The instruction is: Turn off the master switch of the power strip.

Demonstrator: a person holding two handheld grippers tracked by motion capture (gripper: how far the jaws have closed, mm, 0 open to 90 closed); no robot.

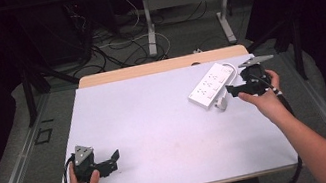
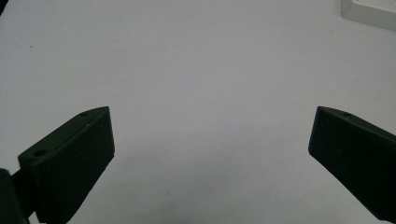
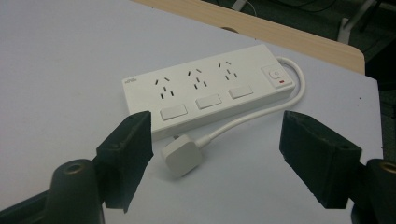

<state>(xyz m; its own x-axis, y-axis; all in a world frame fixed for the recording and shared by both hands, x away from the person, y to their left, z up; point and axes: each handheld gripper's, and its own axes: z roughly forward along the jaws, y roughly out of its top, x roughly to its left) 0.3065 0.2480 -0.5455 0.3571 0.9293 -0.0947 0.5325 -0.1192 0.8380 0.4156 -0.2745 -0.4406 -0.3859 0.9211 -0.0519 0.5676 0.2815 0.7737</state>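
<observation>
A white power strip (image 1: 210,85) lies at the back right of the white table (image 1: 156,123), with three sockets, their switches and a main switch (image 3: 276,76). Its short cable (image 3: 252,119) loops round to a white plug (image 3: 181,156) that lies flat on the table in front of the strip. My right gripper (image 1: 232,91) hovers just right of the plug, jaws wide open. In the right gripper view the right gripper (image 3: 215,128) frames the plug without touching it. My left gripper (image 1: 112,162) rests near the front left corner, open over bare table, as the left gripper view (image 2: 212,140) shows.
A corner of the power strip (image 2: 369,11) shows at the top right of the left gripper view. A wooden strip (image 1: 161,66) borders the table's far edge. Behind it stand the legs of another desk (image 1: 150,32) and loose cables (image 1: 113,49) on the floor.
</observation>
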